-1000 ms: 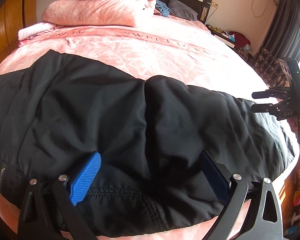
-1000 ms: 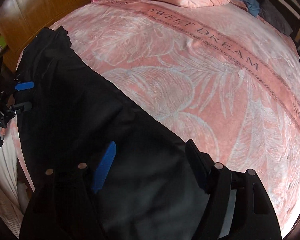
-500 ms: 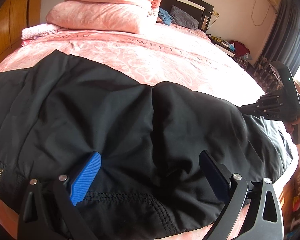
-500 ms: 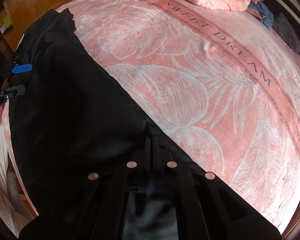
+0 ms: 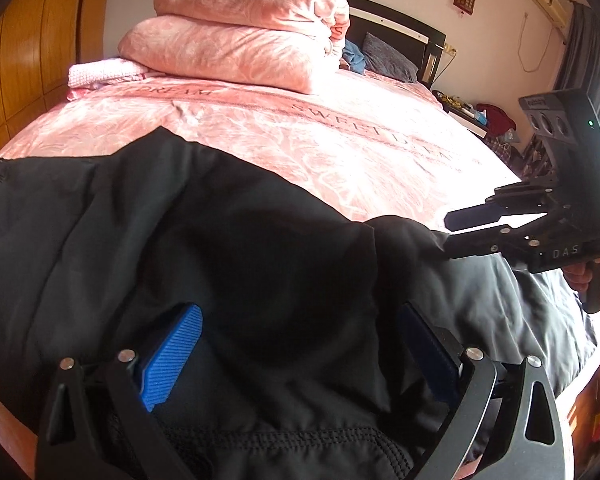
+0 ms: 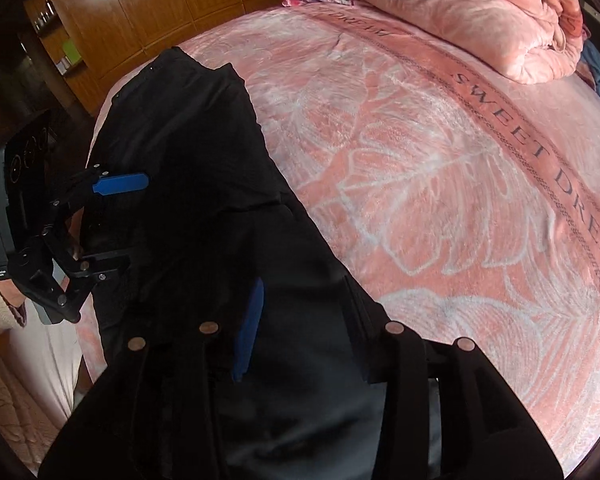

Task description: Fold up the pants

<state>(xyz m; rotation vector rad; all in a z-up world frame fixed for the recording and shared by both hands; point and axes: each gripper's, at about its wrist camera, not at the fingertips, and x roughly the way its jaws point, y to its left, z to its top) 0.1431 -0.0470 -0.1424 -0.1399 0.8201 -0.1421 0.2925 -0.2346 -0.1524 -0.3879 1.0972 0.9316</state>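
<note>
Black pants [image 5: 260, 264] lie along the near edge of the pink bed; they also show in the right wrist view [image 6: 204, 184]. My left gripper [image 5: 300, 340] is open, its blue pads [image 5: 172, 352] resting on the cloth near the mesh-lined waist end. It shows open in the right wrist view [image 6: 128, 220] too. My right gripper [image 6: 304, 320] is open over the other end of the pants, its blue pad [image 6: 252, 320] against the cloth. In the left wrist view the right gripper [image 5: 452, 232] has jaws apart, touching a raised fold.
The pink "SWEET DREAM" bedspread [image 6: 440, 160] covers the bed. Folded pink blankets [image 5: 240, 36] are stacked at the head. A wooden wardrobe [image 6: 148, 12] stands at the left. A nightstand with clutter [image 5: 484, 120] is beyond the bed's right side.
My right gripper closed on the pants half a second ago and has now opened again. Both views have tilted up slightly; the pants have bunched a little toward the middle.
</note>
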